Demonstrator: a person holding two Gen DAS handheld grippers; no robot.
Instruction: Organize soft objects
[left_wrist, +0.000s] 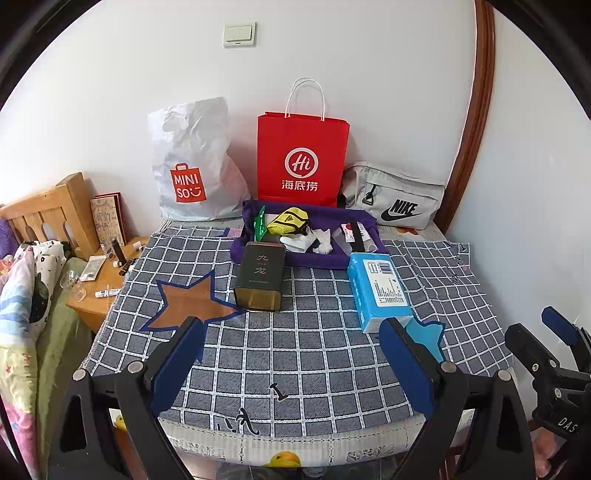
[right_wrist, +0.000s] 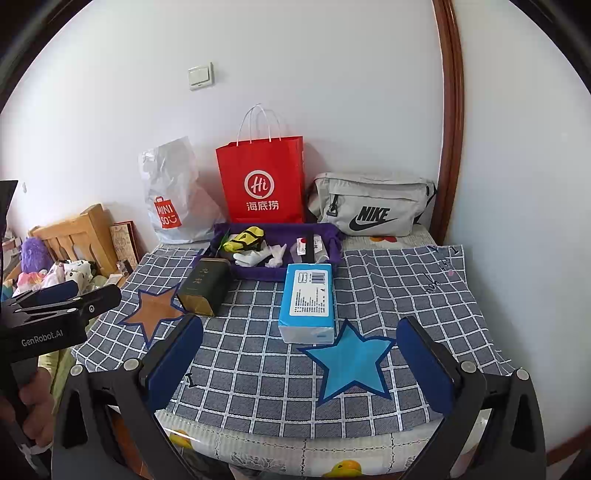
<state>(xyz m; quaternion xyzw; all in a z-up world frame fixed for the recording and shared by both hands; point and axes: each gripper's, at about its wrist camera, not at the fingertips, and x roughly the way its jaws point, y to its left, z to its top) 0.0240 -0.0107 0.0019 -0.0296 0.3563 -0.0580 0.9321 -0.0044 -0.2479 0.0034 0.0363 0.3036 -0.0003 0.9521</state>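
Note:
A purple tray (left_wrist: 255, 214) (right_wrist: 280, 274) stands at the back of the checked cloth and holds a yellow pouch (left_wrist: 288, 220) (right_wrist: 245, 238), white socks (left_wrist: 308, 240) (right_wrist: 255, 257) and small packets. A blue tissue pack (left_wrist: 380, 291) (right_wrist: 308, 299) lies in front of the tray on the right. A dark tin (left_wrist: 260, 277) (right_wrist: 205, 286) lies in front of it on the left. My left gripper (left_wrist: 291, 365) is open and empty above the cloth's near part. My right gripper (right_wrist: 301, 363) is open and empty, over a blue star patch (right_wrist: 351, 360).
A white Miniso bag (left_wrist: 192, 166) (right_wrist: 173, 195), a red paper bag (left_wrist: 301, 162) (right_wrist: 264, 181) and a grey Nike pouch (left_wrist: 395, 197) (right_wrist: 369, 206) stand along the wall. A brown star patch (left_wrist: 188, 304) (right_wrist: 155, 308) is on the cloth. A wooden nightstand (left_wrist: 99, 284) and bedding are at left.

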